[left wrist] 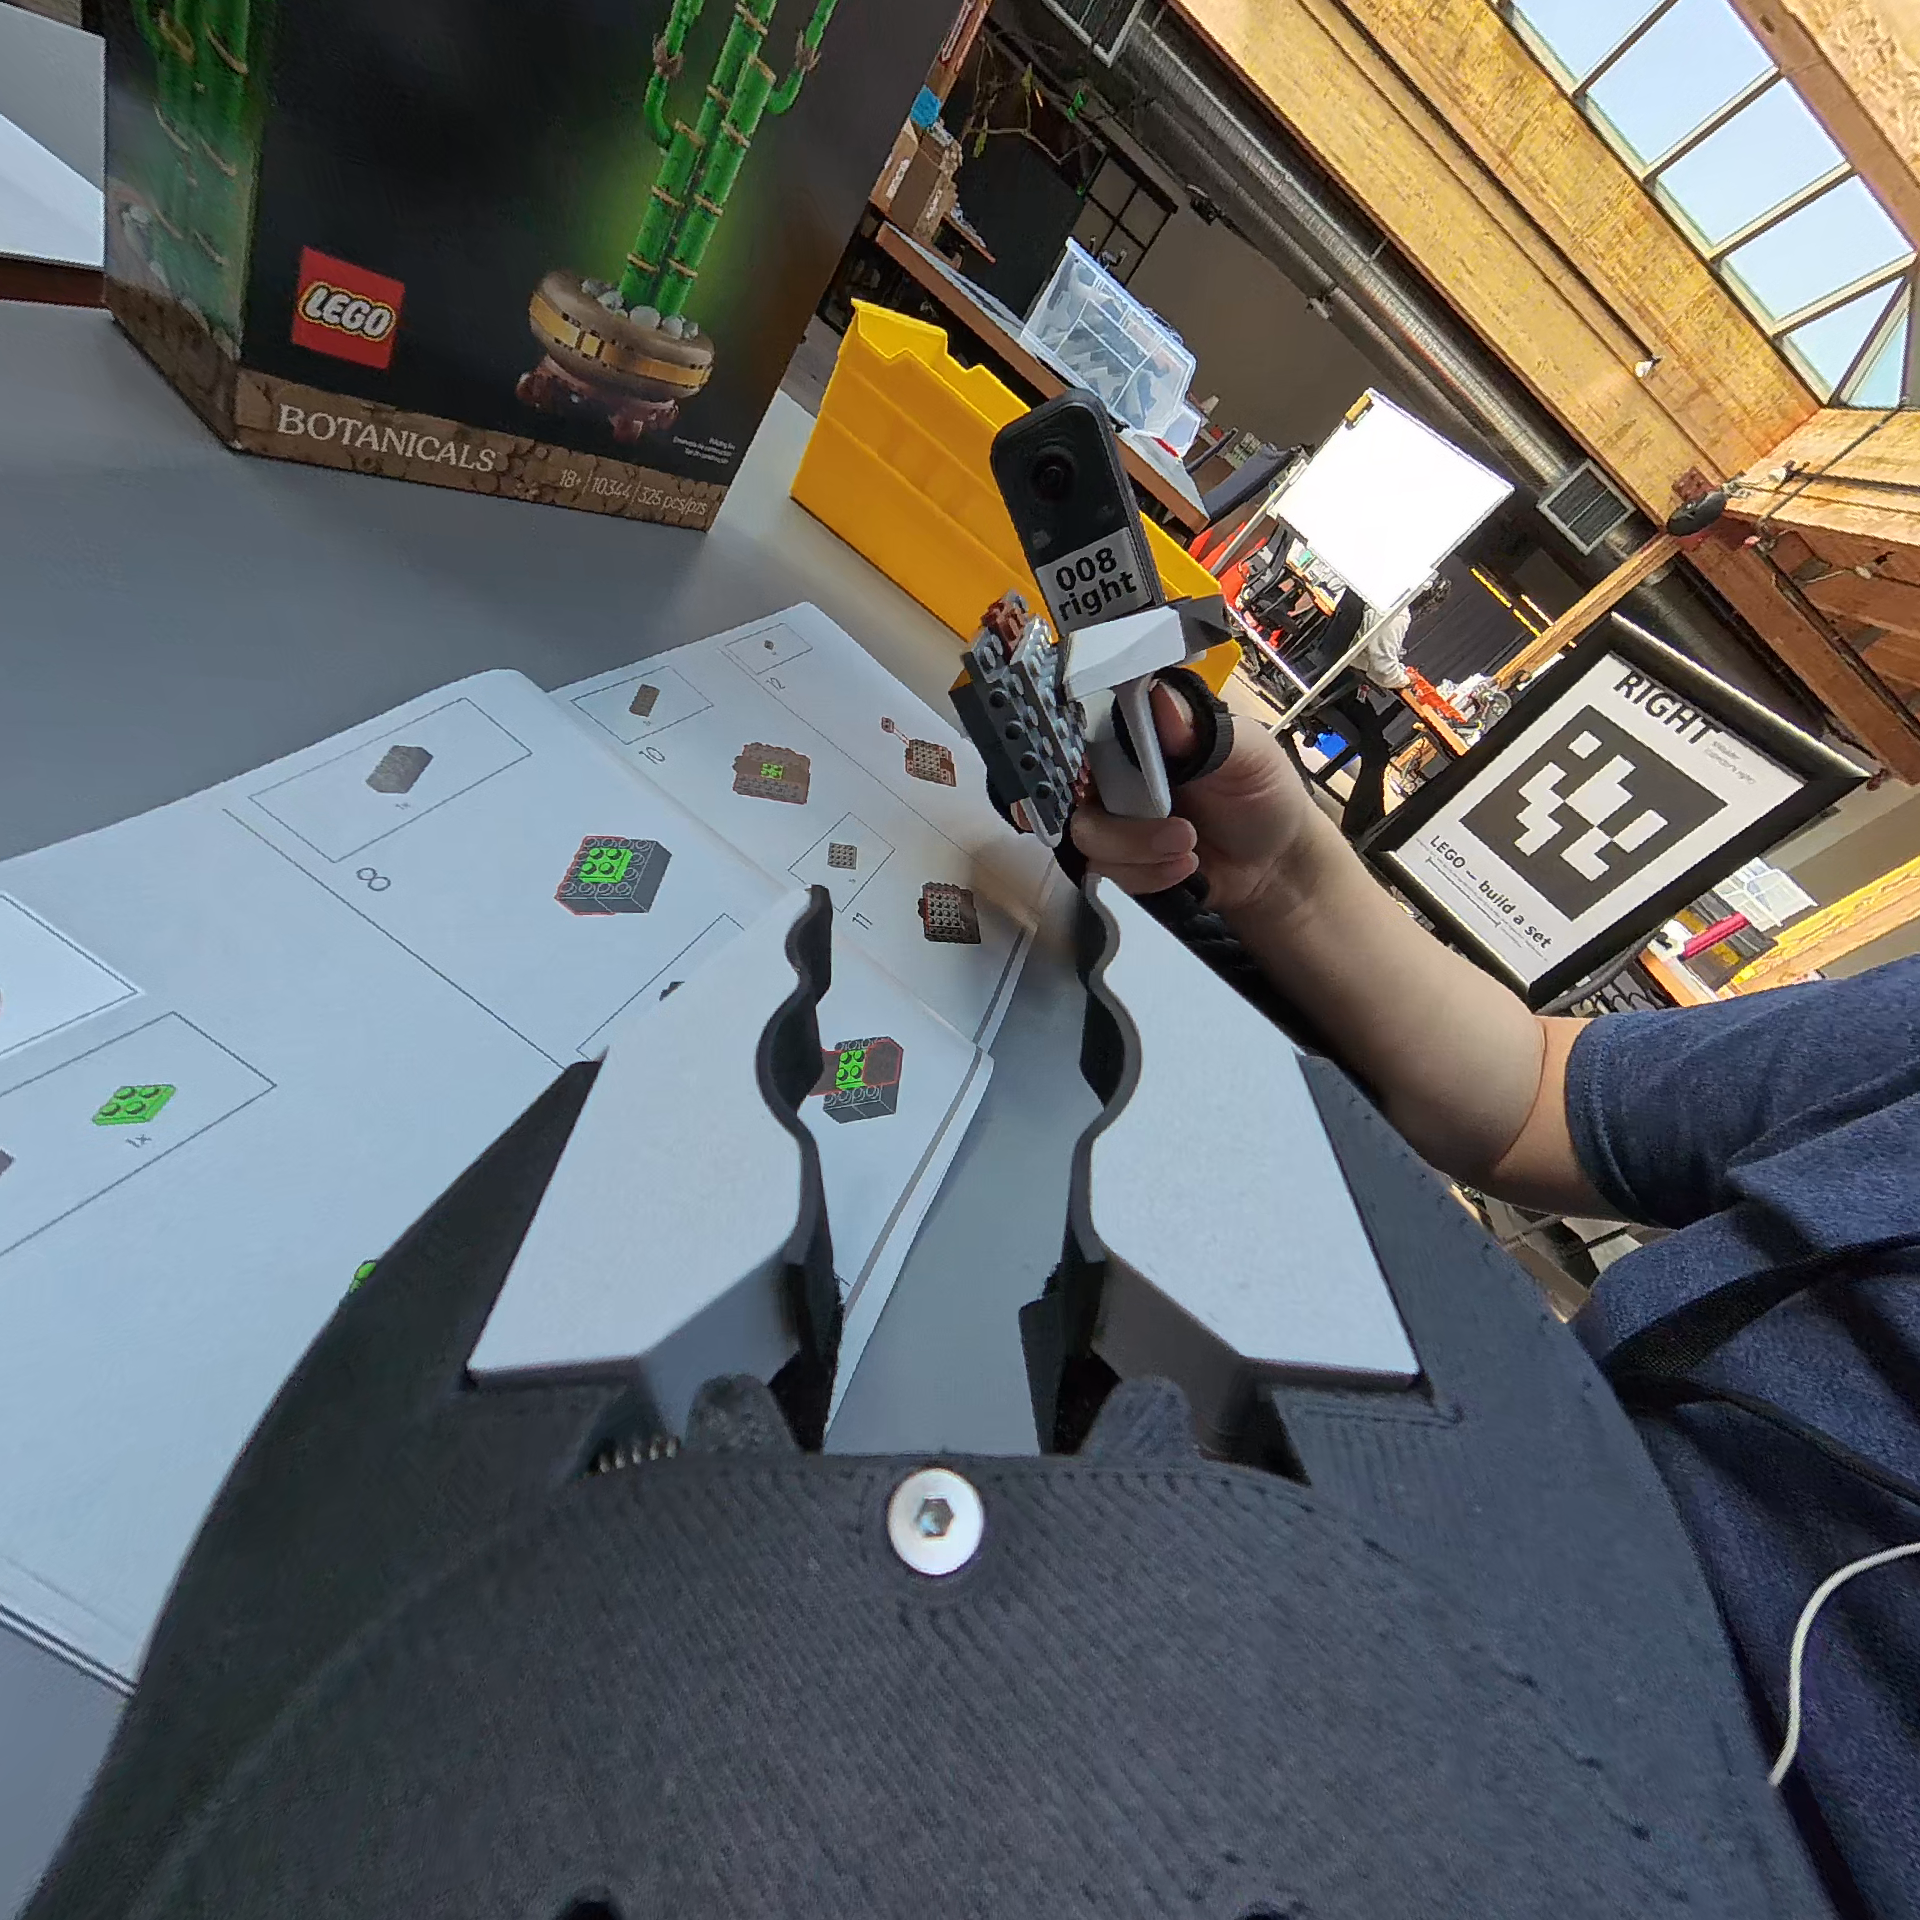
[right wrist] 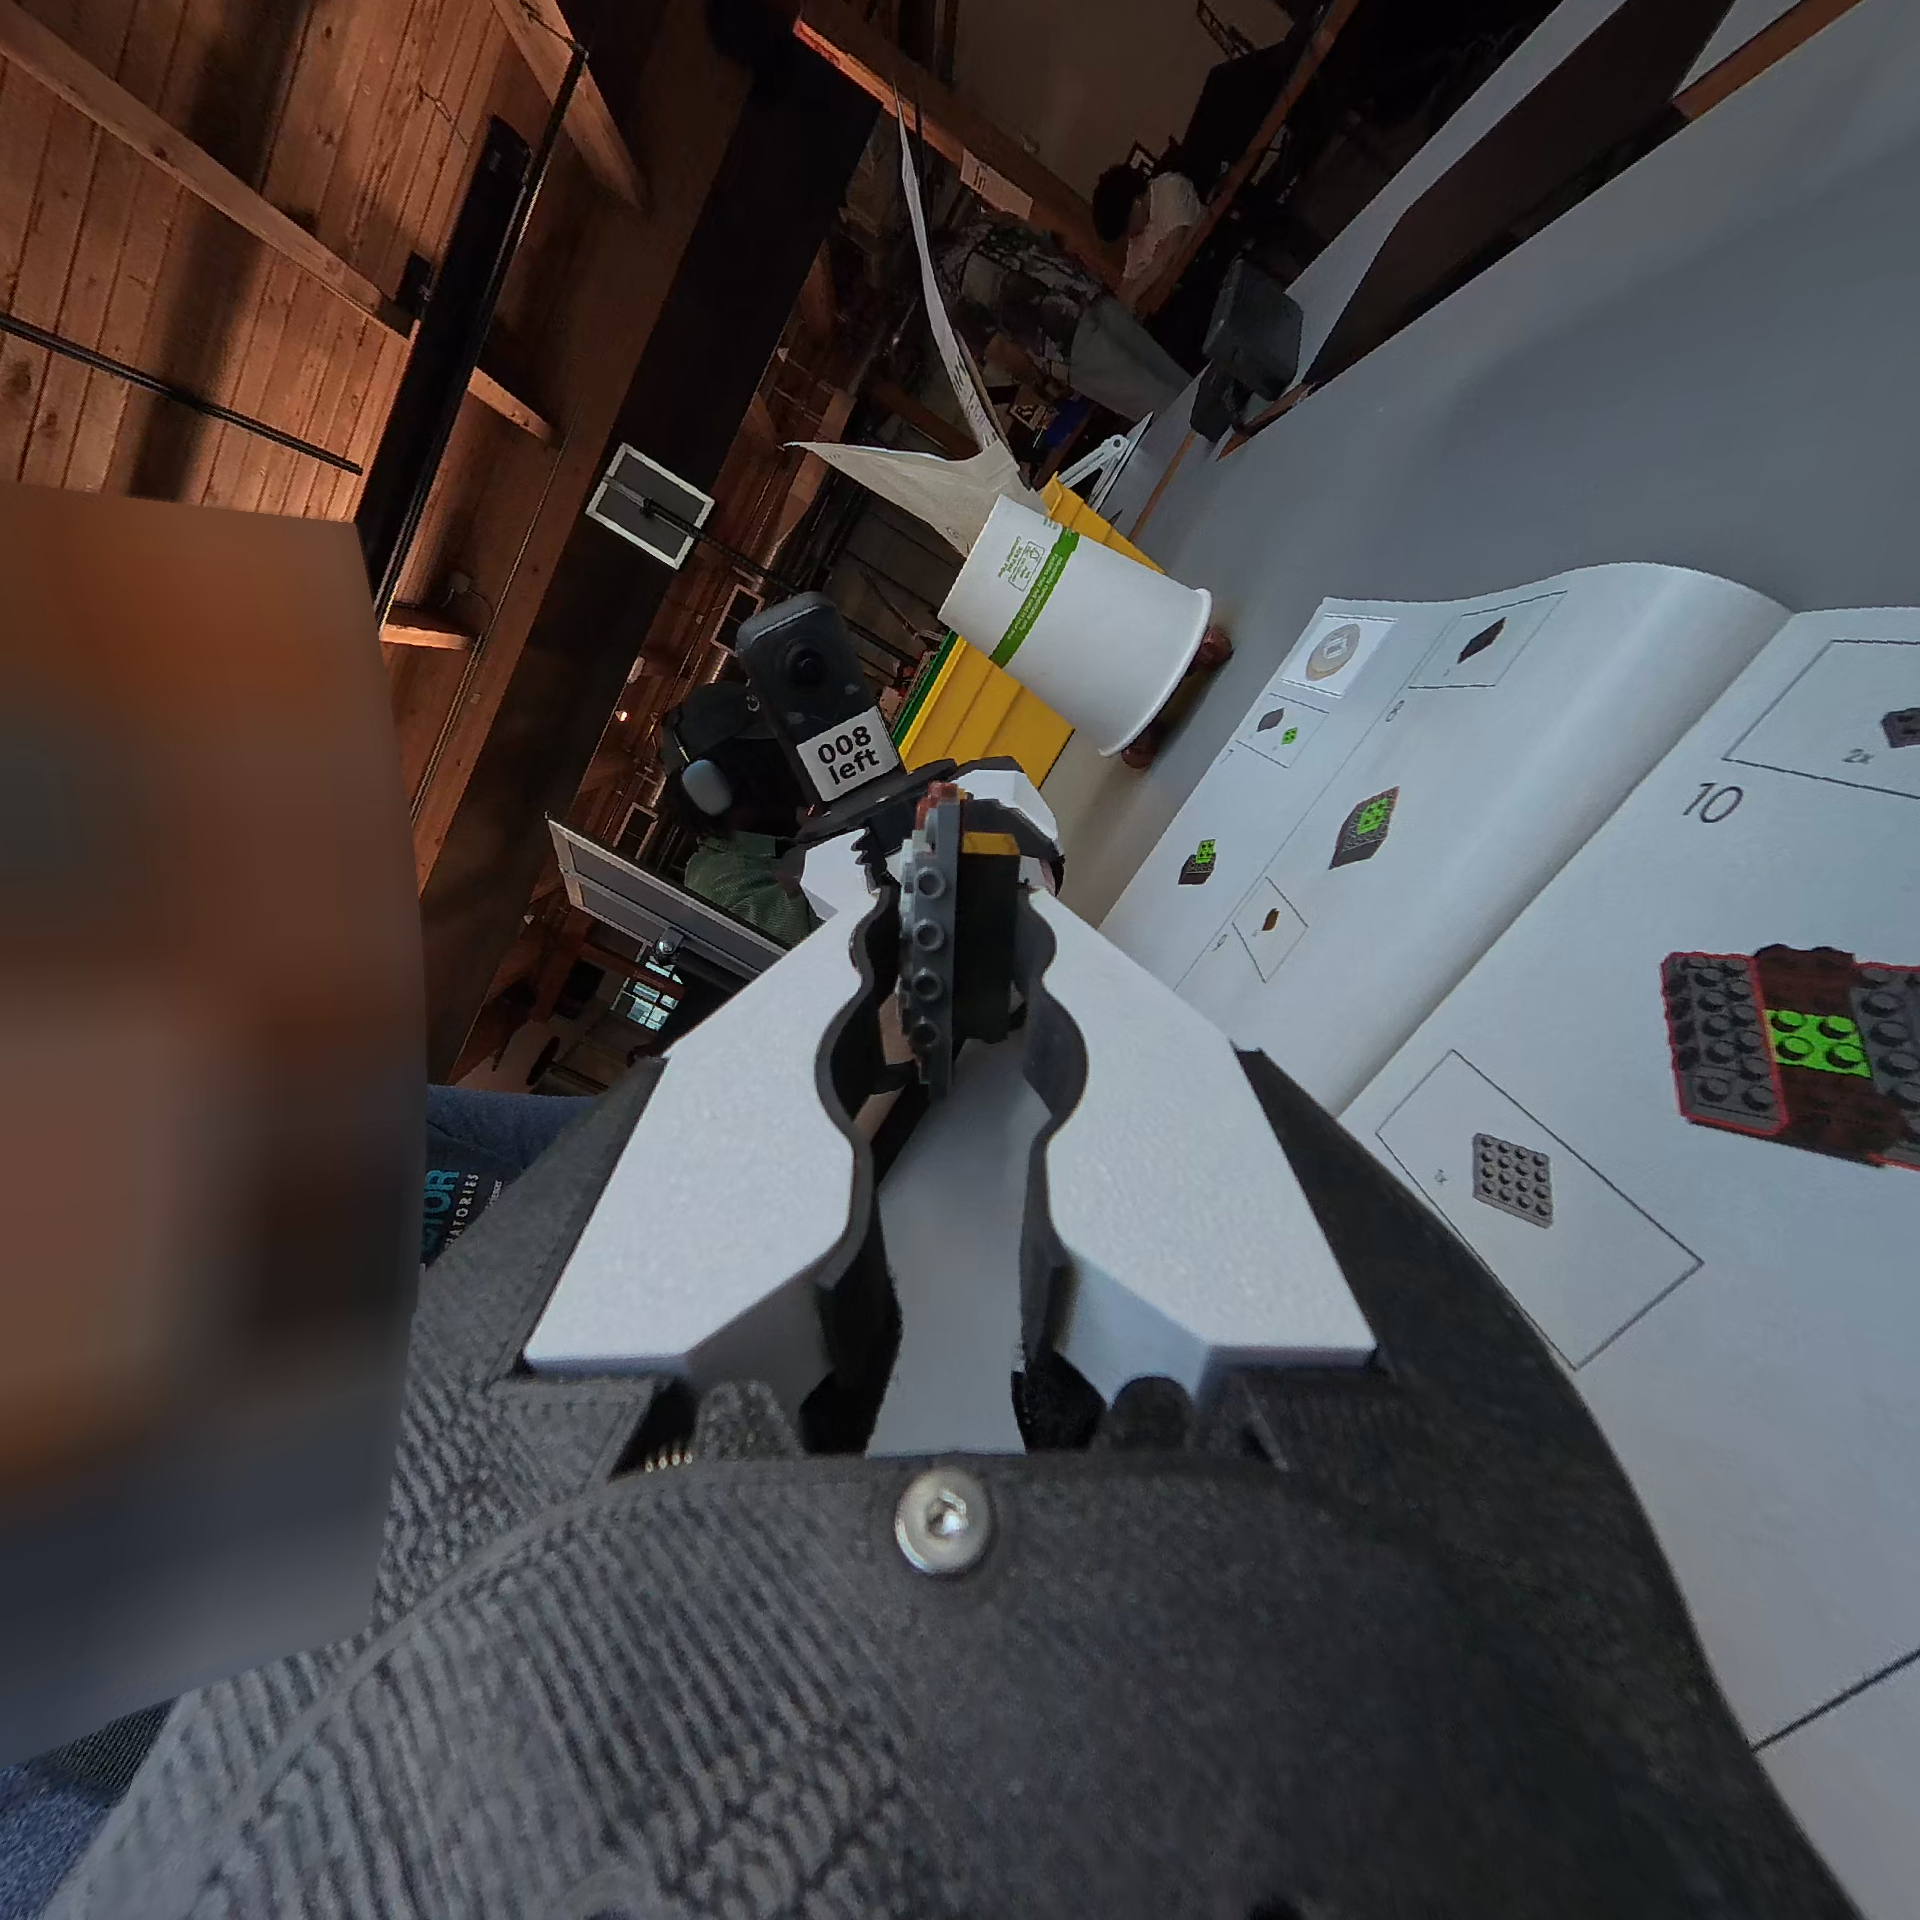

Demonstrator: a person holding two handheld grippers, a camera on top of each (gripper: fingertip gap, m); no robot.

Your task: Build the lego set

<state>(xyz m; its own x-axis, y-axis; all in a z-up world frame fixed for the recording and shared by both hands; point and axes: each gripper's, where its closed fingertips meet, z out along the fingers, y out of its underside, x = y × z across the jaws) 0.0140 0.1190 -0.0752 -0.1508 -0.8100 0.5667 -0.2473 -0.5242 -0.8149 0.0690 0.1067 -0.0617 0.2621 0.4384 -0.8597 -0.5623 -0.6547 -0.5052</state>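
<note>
Our left gripper is hanging with its fingers spread wide and nothing between them, just above the open instruction booklet lying on the grey table. Beyond it, our right gripper is being held up in a hand, clamping a small brick assembly of grey and black pieces with a brown bit on top; a white label is sitting under its camera. A dark set box picturing green bamboo in a brown pot is standing at the far edge, carrying a red logo patch and printed lines along its base. Beside it a yellow bin is resting on the table, and a framed sign with a black-and-white square pattern is leaning at the right.

In the right wrist view, our right gripper is gripping the brick assembly at the fingertips, its studded grey plate facing left. The left gripper is showing just behind it, its own label visible. A white paper cup with a green printed band is standing on the table before the yellow bin, and the booklet is spreading out at the right.
</note>
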